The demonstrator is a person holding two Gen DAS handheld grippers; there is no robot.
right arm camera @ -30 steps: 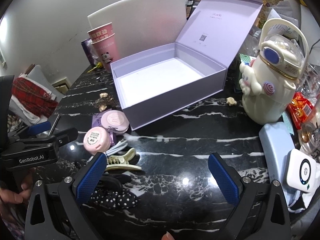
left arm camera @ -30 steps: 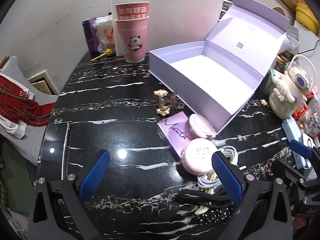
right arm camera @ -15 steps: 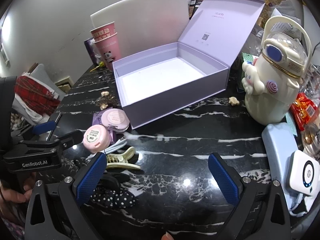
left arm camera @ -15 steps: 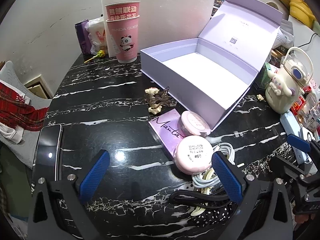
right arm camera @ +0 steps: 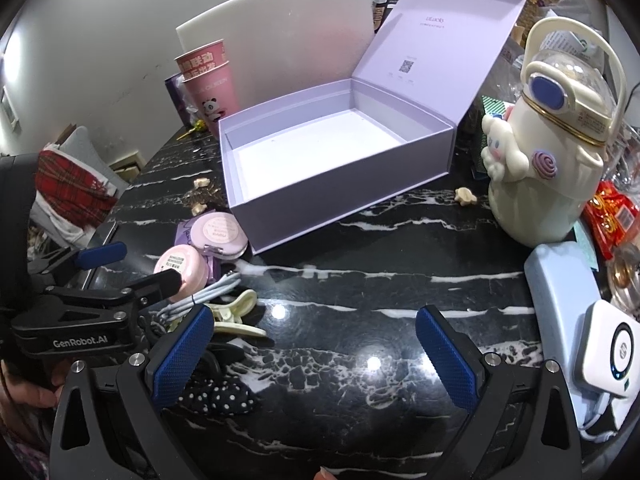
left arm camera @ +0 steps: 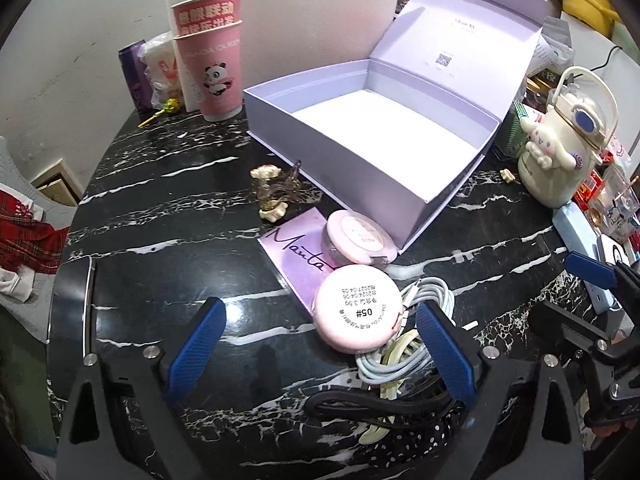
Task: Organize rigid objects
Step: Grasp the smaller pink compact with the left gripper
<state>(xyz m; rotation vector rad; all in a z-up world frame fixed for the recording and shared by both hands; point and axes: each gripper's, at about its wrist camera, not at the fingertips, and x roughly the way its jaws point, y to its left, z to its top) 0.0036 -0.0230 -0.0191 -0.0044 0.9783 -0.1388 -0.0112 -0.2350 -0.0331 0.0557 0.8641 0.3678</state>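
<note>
Left gripper (left arm camera: 320,344): matte black plastic frame, two triangular arms with cut-outs, silver round screw heads near each finger base. Fingers (left arm camera: 196,350) carry blue knurled rubber pads, long and slightly tapered. Right gripper (right arm camera: 316,354): same build, black frame, blue textured pads (right arm camera: 446,358), silver screws at both finger bases. From the right wrist view, the left unit's black body at left bears white "GenRobot.AI" lettering. A hand (right arm camera: 24,390) wraps that body, near left edge.

Both wrist cams close, angled down; shared: lilac box (left arm camera: 372,148) (right arm camera: 340,176).
</note>
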